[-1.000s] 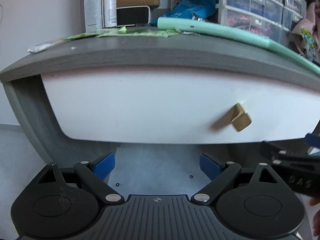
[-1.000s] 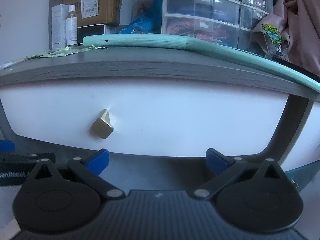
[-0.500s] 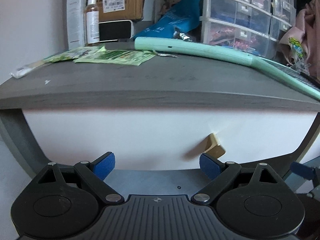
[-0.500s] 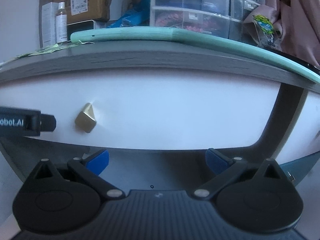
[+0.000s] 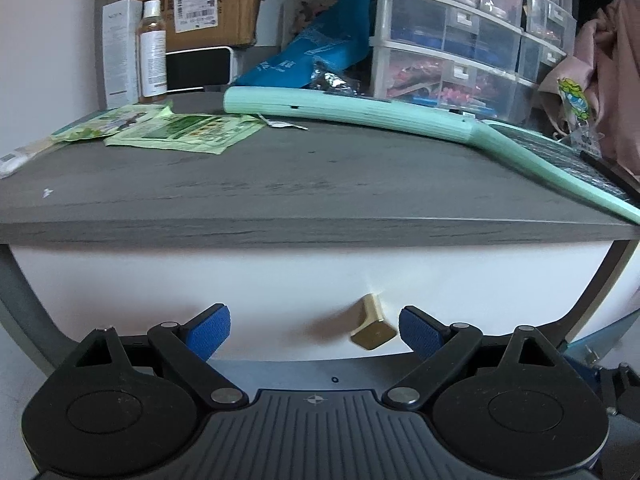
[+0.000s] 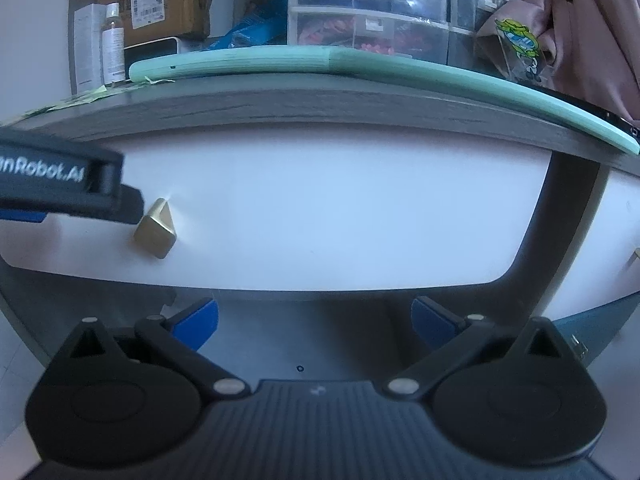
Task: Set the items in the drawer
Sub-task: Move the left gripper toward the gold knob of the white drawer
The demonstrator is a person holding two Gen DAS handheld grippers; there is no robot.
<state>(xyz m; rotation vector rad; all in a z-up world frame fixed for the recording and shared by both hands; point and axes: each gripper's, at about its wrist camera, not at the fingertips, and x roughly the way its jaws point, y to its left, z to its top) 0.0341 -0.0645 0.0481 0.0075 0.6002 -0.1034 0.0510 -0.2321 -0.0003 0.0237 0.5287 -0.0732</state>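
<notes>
While both empty grippers are gaping wide before the shut white drawer [image 5: 200, 280], its brass knob [image 5: 372, 326] is sitting at three o'clock inside the left gripper [image 5: 314, 332], nearer than the right gripper [image 6: 314, 322].

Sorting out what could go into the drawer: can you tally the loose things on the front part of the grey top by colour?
Green sachets: 2
Mint-green racket-like tool: 1
White tube: 1
Total: 4
</notes>
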